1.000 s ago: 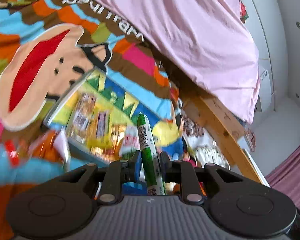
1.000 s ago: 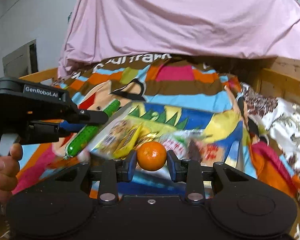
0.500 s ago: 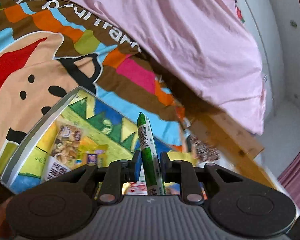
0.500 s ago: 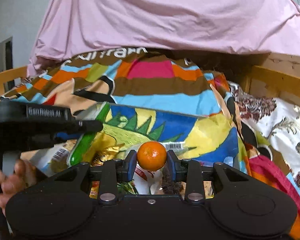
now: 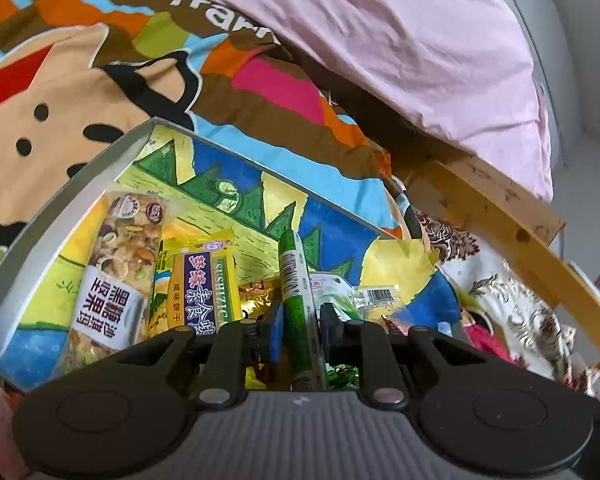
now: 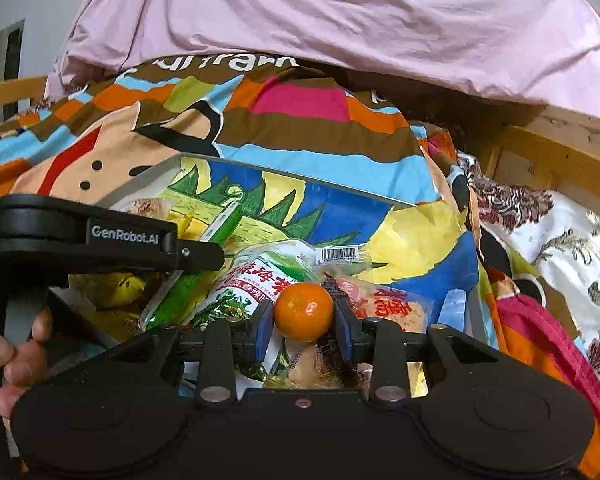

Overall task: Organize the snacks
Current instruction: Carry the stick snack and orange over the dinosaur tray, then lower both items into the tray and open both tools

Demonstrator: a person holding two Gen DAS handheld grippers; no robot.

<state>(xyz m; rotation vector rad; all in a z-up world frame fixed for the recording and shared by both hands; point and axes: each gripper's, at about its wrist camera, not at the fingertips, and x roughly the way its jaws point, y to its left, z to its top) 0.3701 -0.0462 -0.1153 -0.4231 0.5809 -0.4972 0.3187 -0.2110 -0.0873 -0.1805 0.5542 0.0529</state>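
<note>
Slim green snack stick [image 5: 296, 292], barcoded; small glossy orange mandarin [image 6: 304, 312].

Both wrist views close, angled down over snack tray [image 5: 80, 172]; tray [image 6: 148, 182] shared.

A green stick snack [image 5: 296, 292], an orange mandarin [image 6: 304, 312], a pink sheet [image 6: 340, 20] upper frame, brown-orange-blue striped blanket [image 6: 300, 136] mid-frame.
</note>
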